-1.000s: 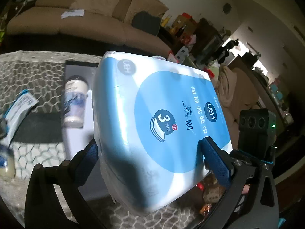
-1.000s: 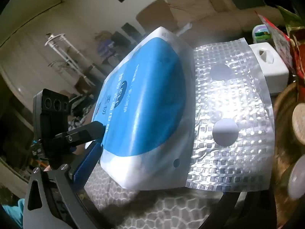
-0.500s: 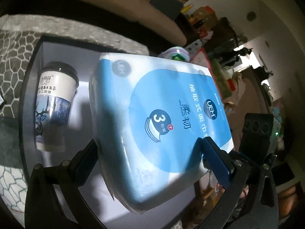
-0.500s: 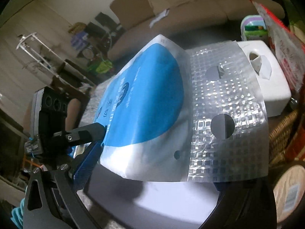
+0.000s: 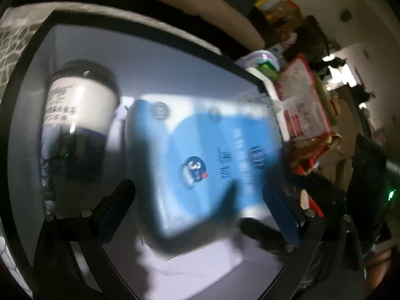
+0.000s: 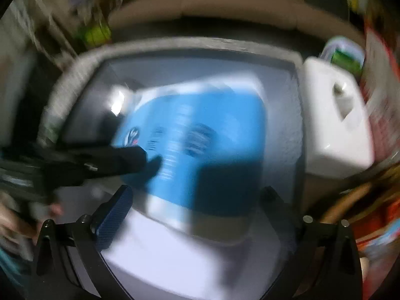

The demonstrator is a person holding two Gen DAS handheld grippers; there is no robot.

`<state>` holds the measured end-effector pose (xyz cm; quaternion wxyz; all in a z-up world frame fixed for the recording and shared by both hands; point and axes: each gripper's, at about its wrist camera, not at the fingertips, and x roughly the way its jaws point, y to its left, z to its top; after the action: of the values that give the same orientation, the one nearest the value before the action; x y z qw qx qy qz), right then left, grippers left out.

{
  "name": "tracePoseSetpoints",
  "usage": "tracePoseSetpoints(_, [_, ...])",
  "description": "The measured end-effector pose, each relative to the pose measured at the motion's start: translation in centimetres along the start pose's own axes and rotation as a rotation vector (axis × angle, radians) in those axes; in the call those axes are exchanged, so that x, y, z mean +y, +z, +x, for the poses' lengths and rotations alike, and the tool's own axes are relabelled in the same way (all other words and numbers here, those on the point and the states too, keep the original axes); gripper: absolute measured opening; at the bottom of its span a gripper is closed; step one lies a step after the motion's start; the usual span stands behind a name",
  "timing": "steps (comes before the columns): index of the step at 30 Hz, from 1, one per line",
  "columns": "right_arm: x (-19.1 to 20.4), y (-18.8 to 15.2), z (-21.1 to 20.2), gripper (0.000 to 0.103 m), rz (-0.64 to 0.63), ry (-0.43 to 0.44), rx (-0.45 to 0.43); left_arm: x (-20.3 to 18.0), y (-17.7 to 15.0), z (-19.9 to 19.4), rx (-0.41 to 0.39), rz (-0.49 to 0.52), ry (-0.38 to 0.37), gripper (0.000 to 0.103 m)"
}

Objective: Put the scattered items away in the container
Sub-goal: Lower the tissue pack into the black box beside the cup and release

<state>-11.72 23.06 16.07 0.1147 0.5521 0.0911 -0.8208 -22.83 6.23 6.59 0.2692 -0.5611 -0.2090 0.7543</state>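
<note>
Tissue pack [image 5: 200, 160], blue and white, lies flat on the pale floor of the bin [image 5: 175, 70] in the left wrist view, just ahead of the left claw [image 5: 200, 210]. That claw stands wide open with nothing in it; its two fingers flank the near end of the pack, and whether they touch it cannot be told through the blur. Ahead and to the left of the claw, a cup [image 5: 77, 115] with a dark lid lies on its side inside the same bin, just beside the pack. Beyond the bin's dark rim, ahead and to the right, a red and white box [image 5: 302, 100] sits among clutter, and a sofa [image 5: 175, 2] runs across the far side.

From the right wrist view, heavily blurred, the pack [image 6: 200, 145] again lies in the bin [image 6: 200, 62], ahead of the right claw [image 6: 195, 207]. This claw is also spread wide and empty, its blue-padded left finger [image 6: 112, 212] apart from the pack's near edge. The left claw [image 6: 100, 162] reaches in from the left, its dark tip over the pack's left side. Outside the bin, ahead and to the right of the right claw, a white tissue box [image 6: 335, 120] rests against the rim, with a green-topped tub [image 6: 347, 57] past it. The bin stands on a patterned bench [image 6: 75, 70].
</note>
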Motion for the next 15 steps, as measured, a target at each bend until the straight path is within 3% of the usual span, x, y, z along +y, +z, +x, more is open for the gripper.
tracePoseSetpoints(2, [1.3, -0.3, -0.3, 0.103, -0.082, -0.040, 0.005, -1.1, 0.0, 0.1, 0.003, 0.041, 0.023, 0.101])
tracePoseSetpoints(6, [1.4, -1.1, -0.8, 0.103, -0.100, -0.052, 0.025, -2.3, -0.4, 0.0, 0.016, 0.097, 0.111, 0.101])
tracePoseSetpoints(11, [-0.3, -2.6, -2.6, 0.103, -0.087, 0.025, 0.015, -2.1, -2.4, -1.7, 0.032, 0.176, 0.153, 0.101])
tracePoseSetpoints(15, [-1.1, -4.1, -3.3, 0.093, -0.094, 0.115, 0.018, -3.4, -4.4, -1.5, 0.062, 0.344, 0.269, 0.101])
